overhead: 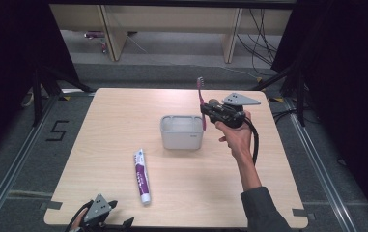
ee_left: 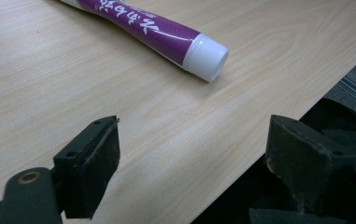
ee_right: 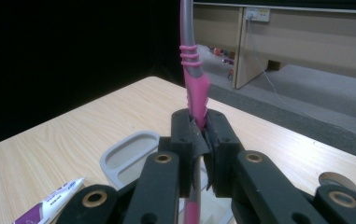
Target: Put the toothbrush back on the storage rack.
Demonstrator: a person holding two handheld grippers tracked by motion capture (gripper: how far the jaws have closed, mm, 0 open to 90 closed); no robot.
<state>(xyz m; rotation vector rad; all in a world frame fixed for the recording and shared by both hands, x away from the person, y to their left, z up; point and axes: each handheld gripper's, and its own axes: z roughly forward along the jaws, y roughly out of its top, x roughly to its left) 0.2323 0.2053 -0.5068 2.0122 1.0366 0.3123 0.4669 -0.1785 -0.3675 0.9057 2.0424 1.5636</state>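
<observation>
Holding the toothbrush (overhead: 202, 104) upright in my right claw (overhead: 206, 114), I have it clamped tight about the pink handle, bristles up, its lower end hanging at the right rim of the grey holder (overhead: 181, 140) that stands in the middle of the table (overhead: 99, 145). In the right gripper view the two pads are pressed flat against the handle (ee_right: 197, 100), and the holder's rim (ee_right: 124, 158) lies just below and to one side.

My guess is that the brush is meant to go down into the holder. To do that well, I should keep the brush vertical, bring its lower end fully over the opening instead of over the wall, and lower slowly so the tip does not catch the rim and tip the holder. I should let go only when the end rests inside.

My left claw (overhead: 105, 209) waits at the near edge of the table, jaws wide apart and holding nothing, with the capped end of the purple toothpaste tube (ee_left: 166, 35) lying near ahead of it.
</observation>
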